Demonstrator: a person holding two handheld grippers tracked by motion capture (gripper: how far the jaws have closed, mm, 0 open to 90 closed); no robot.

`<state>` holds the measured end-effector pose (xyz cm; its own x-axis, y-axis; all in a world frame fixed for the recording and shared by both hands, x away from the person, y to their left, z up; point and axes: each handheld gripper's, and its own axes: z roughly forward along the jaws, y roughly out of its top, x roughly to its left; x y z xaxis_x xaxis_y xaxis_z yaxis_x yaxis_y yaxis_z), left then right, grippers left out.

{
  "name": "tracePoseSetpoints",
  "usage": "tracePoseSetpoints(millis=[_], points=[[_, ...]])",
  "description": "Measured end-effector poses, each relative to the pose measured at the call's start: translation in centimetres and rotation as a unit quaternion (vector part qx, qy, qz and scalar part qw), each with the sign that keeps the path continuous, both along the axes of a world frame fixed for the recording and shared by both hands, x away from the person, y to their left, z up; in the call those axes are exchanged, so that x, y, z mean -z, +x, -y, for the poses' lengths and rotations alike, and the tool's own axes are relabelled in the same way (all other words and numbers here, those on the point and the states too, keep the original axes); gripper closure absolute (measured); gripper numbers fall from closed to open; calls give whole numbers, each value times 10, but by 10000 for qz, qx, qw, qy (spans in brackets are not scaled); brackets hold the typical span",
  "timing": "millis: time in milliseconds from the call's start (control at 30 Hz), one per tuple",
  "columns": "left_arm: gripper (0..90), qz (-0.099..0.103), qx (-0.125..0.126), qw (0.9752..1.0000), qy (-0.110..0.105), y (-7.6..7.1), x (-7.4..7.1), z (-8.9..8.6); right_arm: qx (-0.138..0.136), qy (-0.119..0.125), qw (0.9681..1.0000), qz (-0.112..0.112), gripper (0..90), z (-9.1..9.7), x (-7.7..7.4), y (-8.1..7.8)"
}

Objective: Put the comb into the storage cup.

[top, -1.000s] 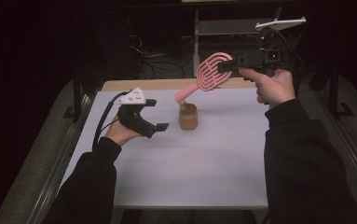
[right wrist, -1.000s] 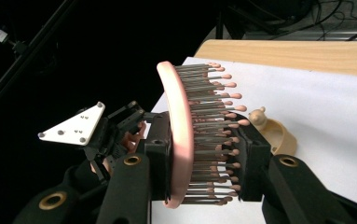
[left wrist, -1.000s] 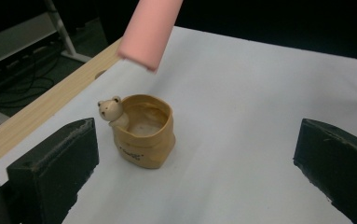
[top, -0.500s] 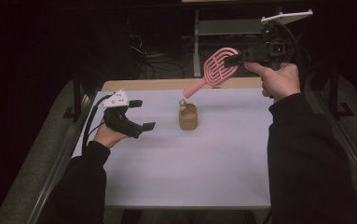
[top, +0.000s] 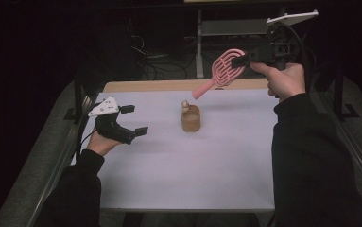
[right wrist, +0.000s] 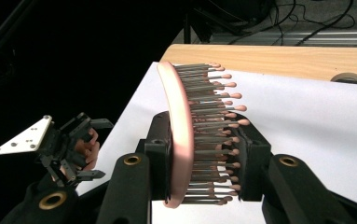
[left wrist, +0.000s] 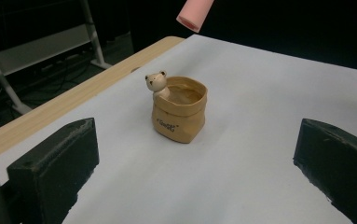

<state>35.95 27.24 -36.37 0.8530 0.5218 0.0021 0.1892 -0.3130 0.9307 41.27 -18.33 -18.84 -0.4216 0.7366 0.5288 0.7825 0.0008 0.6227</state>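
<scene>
A small tan pouch-shaped cup with a little bear figure on its rim stands at the middle of the white table. My left gripper hovers left of it, open and empty. In the left gripper view its black fingers frame the cup from a distance. A pink hairbrush hangs above the table's far side, its handle slanting down toward the cup. My right gripper is shut on the brush head. In the right gripper view the pads clamp the bristled head on both sides.
A wooden strip runs along the table's far edge, with a round hole in it. Behind it are a metal rack and cables on a dark floor. The brush handle's tip hangs above the cup.
My left gripper has drifted left, away from the cup, staying open. The right gripper and the brush have hardly moved.
</scene>
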Motion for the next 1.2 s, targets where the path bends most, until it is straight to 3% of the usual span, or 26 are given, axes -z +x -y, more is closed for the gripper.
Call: tracePoseSetpoints(millis=[333,567,733,867,1200], points=[[0,-113,-140,9998,-92,-6,17,-15,2,-101,9999,-74,628,-2,11,9],[0,-115,-314,9992,-196,-8,22,-26,-48,-122,9998,-167,628,-7,22,14],[0,-73,-423,9985,-339,-10,25,-31,-47,-133,9997,-223,628,-9,31,17],[0,-159,-522,9973,-493,-13,32,-38,-69,-141,9995,-275,628,-9,37,18],[0,-256,-680,9961,-509,-22,52,-50,-93,-194,9989,-428,628,-14,51,22]])
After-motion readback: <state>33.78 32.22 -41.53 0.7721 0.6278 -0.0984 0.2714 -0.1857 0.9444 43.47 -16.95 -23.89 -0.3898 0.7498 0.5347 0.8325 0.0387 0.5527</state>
